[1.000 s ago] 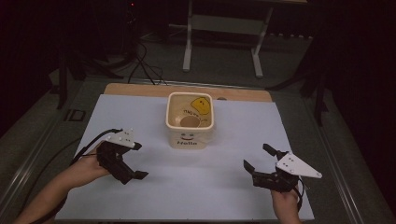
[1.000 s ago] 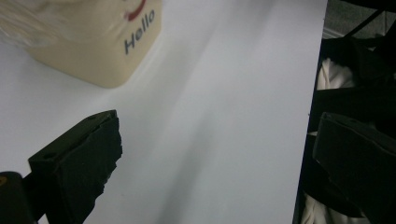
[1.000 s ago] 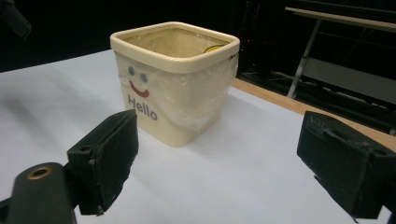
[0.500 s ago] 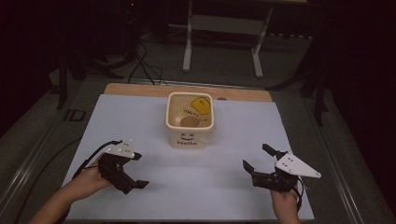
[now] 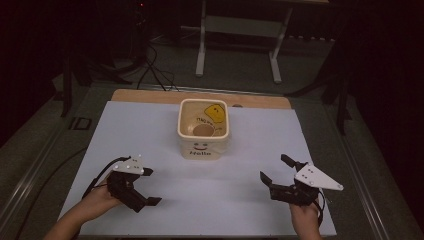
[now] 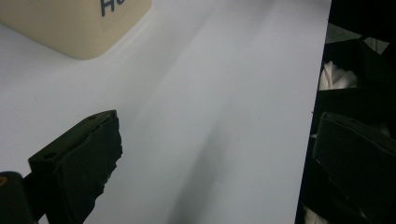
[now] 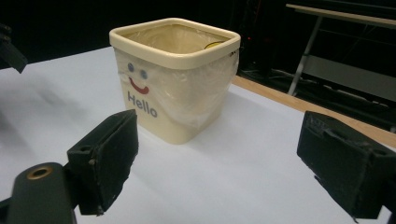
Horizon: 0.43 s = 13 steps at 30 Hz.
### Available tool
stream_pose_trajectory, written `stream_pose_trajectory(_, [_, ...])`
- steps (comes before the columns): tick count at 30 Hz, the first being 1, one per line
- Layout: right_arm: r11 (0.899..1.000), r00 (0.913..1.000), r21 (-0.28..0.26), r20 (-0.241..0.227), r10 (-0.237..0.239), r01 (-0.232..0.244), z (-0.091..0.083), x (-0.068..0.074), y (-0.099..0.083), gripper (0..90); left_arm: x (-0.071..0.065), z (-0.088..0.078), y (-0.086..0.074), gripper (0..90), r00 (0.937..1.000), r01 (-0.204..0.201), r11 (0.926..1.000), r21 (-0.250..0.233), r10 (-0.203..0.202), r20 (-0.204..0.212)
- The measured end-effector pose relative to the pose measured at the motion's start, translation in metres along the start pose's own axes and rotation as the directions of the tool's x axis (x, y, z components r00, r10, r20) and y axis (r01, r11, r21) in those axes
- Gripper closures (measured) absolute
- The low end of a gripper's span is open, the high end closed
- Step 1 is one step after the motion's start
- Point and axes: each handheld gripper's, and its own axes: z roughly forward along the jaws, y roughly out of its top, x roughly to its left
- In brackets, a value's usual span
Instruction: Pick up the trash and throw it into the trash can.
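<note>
Sitting mid-table, cream bin w/ clear liner holds yellow item; both grippers' fingers apart, nothing held.

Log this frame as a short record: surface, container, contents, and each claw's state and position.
surface: white sheet on a table
container: cream bin, upright, smiley face and "Hello" on its front, clear liner folded over the rim
contents: a yellow item and a brown round item
left claw: open, empty, near-left of the bin
right claw: open, empty, near-right of the bin
contact: neither claw touches the bin
</note>
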Motion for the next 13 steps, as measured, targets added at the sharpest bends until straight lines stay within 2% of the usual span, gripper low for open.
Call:
stream_pose_trajectory(5, [1.000,1.0000,0.007,-0.004,-0.003,0.003,0.0010,0.0002,-0.0009,12.6,0.0017,0.0057,-0.0056,2.0,0.9999,0.011,0.9999,0.012,-0.011,0.000])
stream_pose_trajectory(13, [1.000,1.0000,0.012,-0.007,-0.005,0.005,0.0015,0.0005,-0.0018,12.6,0.0012,0.0110,-0.0079,2.0,1.0000,0.004,0.9998,0.019,-0.004,0.002])
